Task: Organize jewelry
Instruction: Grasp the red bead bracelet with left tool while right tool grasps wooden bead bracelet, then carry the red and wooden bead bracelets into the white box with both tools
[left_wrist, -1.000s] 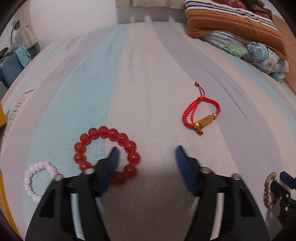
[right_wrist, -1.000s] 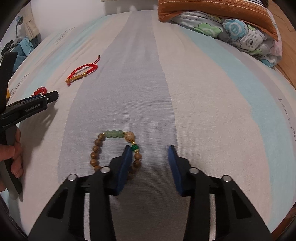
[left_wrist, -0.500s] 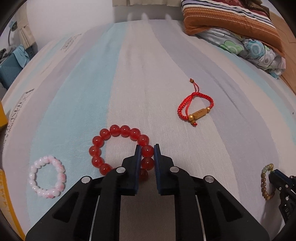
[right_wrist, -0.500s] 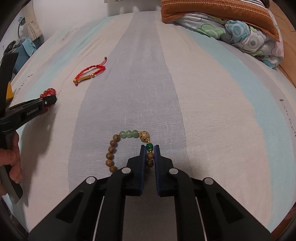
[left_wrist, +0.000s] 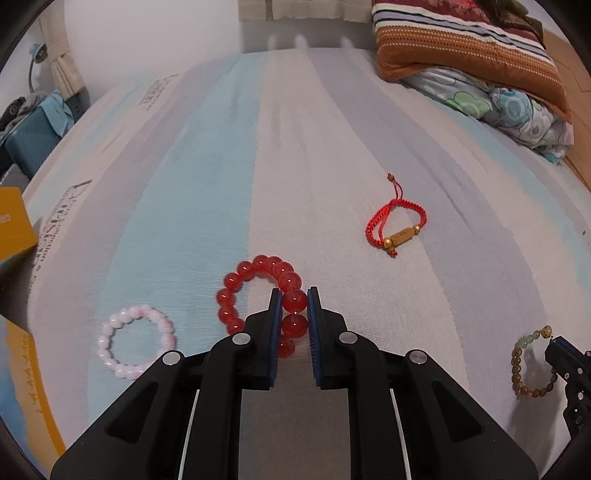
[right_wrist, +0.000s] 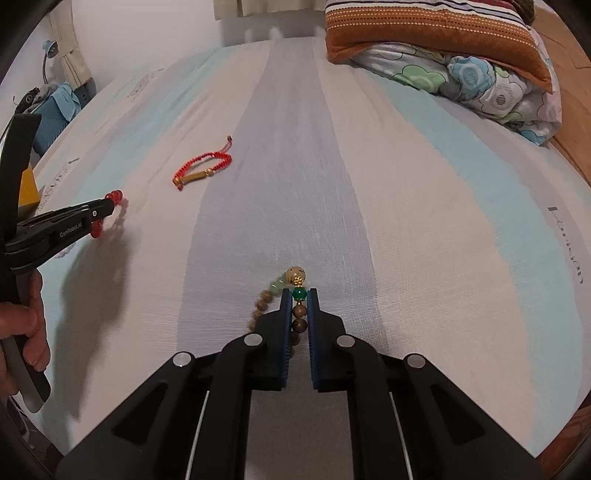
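Note:
My left gripper (left_wrist: 294, 300) is shut on the red bead bracelet (left_wrist: 236, 287), pinching its big beads and holding it just off the striped bedsheet. My right gripper (right_wrist: 299, 295) is shut on the brown wooden bead bracelet (right_wrist: 295, 275), its pads pressing a green bead beside a gold one; the loop hangs to the left. In the right wrist view the left gripper (right_wrist: 105, 210) shows at the left edge with red beads at its tip. A pink bead bracelet (left_wrist: 135, 341) lies left of the red one. A red cord bracelet (left_wrist: 397, 227) with a gold tube lies farther out.
A striped pillow (left_wrist: 465, 44) and floral quilt (left_wrist: 517, 110) are piled at the bed's far right. A yellow box (left_wrist: 14, 221) sits at the left edge of the bed, with a blue bag (left_wrist: 33, 133) beyond it. A hand (right_wrist: 26, 332) grips the left tool's handle.
Both grippers went from open to shut on their bracelets, then rose, lifting the red bead bracelet and the brown bead bracelet off the sheet.

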